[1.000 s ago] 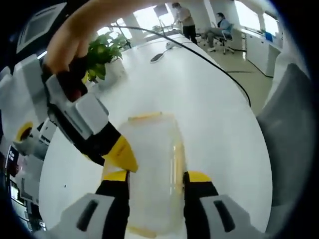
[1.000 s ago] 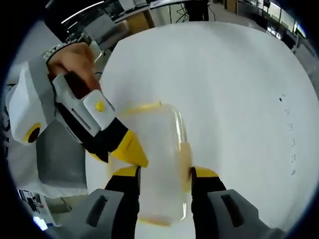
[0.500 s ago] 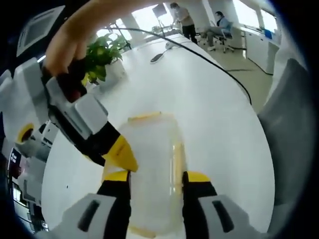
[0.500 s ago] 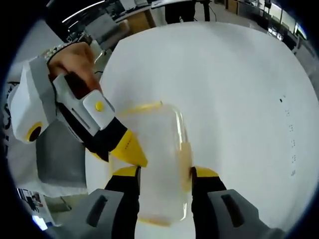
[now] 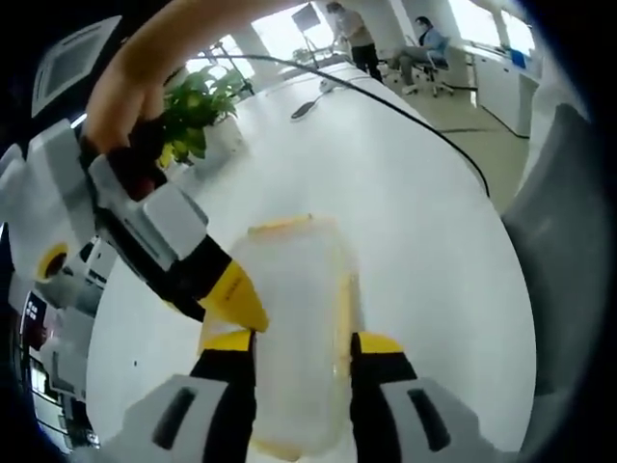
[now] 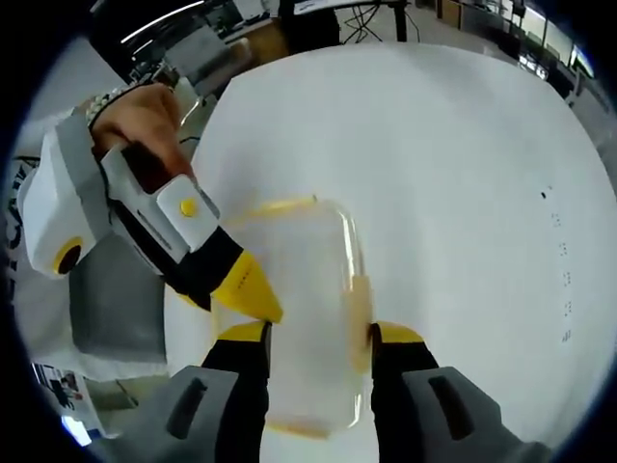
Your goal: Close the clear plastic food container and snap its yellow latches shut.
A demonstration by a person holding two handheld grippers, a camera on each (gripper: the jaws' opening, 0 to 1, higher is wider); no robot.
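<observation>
My left gripper (image 5: 303, 343) has its two jaws squeezed against the sides of the clear plastic food container (image 5: 294, 318), which sits on the white table (image 5: 415, 212) at 6 o'clock in the left gripper view. My right gripper (image 6: 318, 338) pinches the same box the same way, its yellow latch (image 6: 358, 307) touching one jaw. The potted plant (image 5: 198, 101) is at 11 o'clock.

White table (image 5: 405, 183), potted plant (image 5: 198, 101), bright windows (image 5: 477, 19)
</observation>
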